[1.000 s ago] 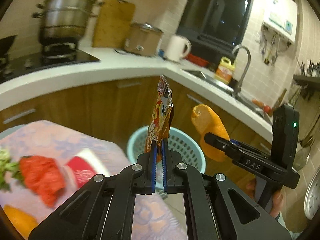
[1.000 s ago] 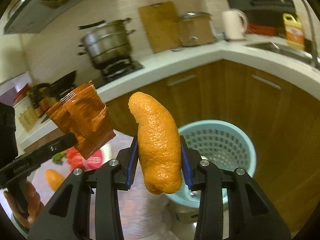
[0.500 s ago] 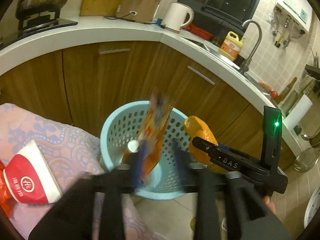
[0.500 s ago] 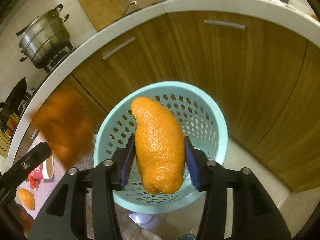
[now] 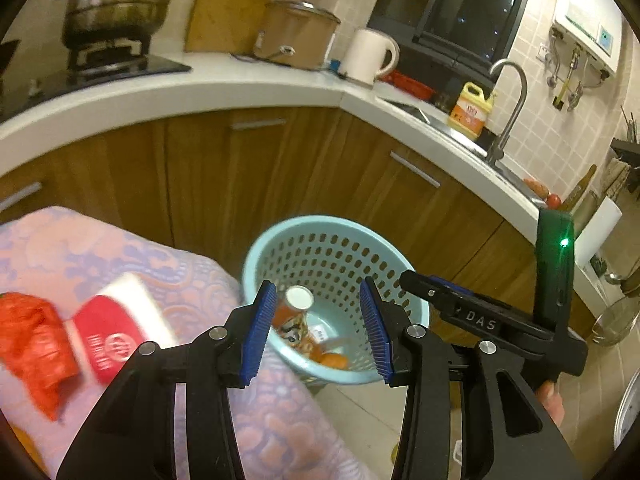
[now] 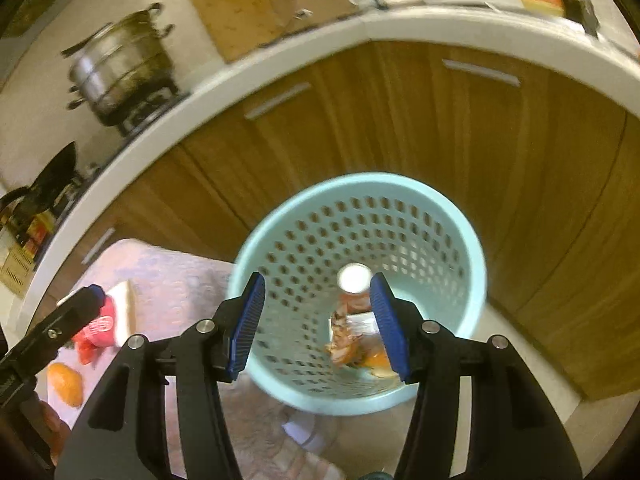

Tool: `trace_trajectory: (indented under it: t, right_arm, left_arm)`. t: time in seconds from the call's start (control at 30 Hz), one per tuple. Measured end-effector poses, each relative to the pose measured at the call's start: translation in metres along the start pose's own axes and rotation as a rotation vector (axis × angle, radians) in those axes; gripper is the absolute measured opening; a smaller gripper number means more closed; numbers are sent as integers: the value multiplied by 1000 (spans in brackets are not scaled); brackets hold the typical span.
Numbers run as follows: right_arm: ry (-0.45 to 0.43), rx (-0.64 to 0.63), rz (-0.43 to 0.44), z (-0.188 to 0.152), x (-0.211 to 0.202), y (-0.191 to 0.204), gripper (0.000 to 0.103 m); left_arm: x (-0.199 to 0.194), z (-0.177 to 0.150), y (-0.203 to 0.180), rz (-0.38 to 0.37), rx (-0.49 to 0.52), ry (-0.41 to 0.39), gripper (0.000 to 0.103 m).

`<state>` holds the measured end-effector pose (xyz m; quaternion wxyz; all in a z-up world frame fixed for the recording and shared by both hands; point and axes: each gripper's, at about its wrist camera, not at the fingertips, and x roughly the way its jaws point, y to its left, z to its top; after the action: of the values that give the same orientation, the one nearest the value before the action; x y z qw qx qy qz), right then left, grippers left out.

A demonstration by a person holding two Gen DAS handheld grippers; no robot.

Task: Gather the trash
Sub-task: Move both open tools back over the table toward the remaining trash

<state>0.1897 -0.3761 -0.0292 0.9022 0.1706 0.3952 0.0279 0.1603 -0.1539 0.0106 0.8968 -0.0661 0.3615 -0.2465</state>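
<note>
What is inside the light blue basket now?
Inside the light blue basket stand a can, a snack wrapper and orange peel. The right tool's finger covers part of the bottom.

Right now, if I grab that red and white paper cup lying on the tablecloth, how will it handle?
The paper cup looks thin-walled, so it is probably light and may crush under a firm pinch. It lies on its side, so a nudge could roll it across the cloth.
</note>
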Motion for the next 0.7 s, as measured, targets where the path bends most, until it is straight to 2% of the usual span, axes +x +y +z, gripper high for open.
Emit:
trace_trajectory:
  t: [0.13,0.23,0.37,0.47,0.53,0.7]
  right_arm:
    - [-41,-71,59,-1,-21,43,51]
    - [-71,-139,105,-7,-32,79,51]
    - [-91,-222,158,-22,-40,123,51]
    - [-90,-265,190,-35,-37,151,53]
    - [-93,-285,209,-44,-34,166,58]
    - [-105,-318,247,-68,-22,192,59]
  left_arm:
    - [-39,-6,12,45,-11,-58,46]
    - [-74,-14,25,115,-30,-124,65]
    - [-122,-24,46,181,-55,-193,66]
    - [-157,-34,64,259,-66,-230,66]
    - [-172,-40,75,297,-77,-245,68]
    - [-208,-63,110,377,-152,-267,71]
